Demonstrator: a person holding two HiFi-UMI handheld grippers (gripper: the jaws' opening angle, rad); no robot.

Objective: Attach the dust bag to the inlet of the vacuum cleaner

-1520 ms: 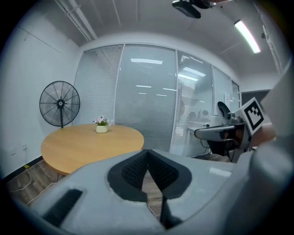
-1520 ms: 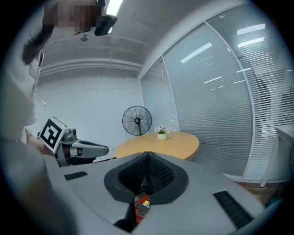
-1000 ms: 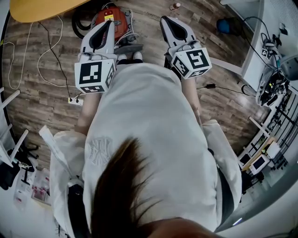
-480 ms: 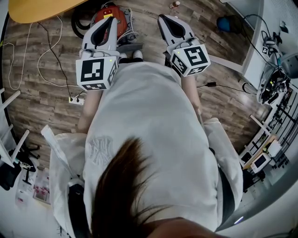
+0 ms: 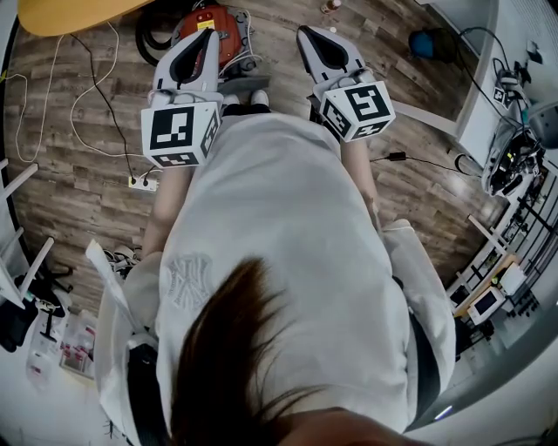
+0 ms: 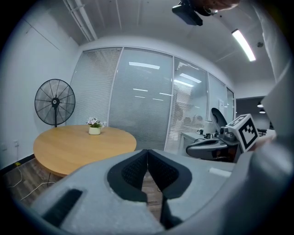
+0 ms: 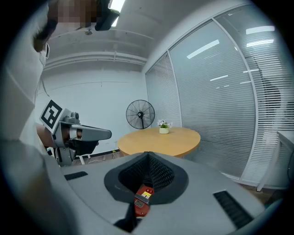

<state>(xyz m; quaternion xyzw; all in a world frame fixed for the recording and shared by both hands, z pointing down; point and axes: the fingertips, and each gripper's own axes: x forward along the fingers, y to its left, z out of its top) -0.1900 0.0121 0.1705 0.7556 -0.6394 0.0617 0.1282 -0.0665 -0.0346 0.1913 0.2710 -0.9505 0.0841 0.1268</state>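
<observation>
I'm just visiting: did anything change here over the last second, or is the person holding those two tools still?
Almost nothing changed. The grey left gripper and grey right gripper stay shut and empty, held out over the brown wooden floor; nothing was taken or let go. The red vacuum cleaner still sits on the floor ahead, untouched.

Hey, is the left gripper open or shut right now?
Shut. In the left gripper view, the left gripper has its black pads meeting at the tips, with nothing held between them.
</observation>
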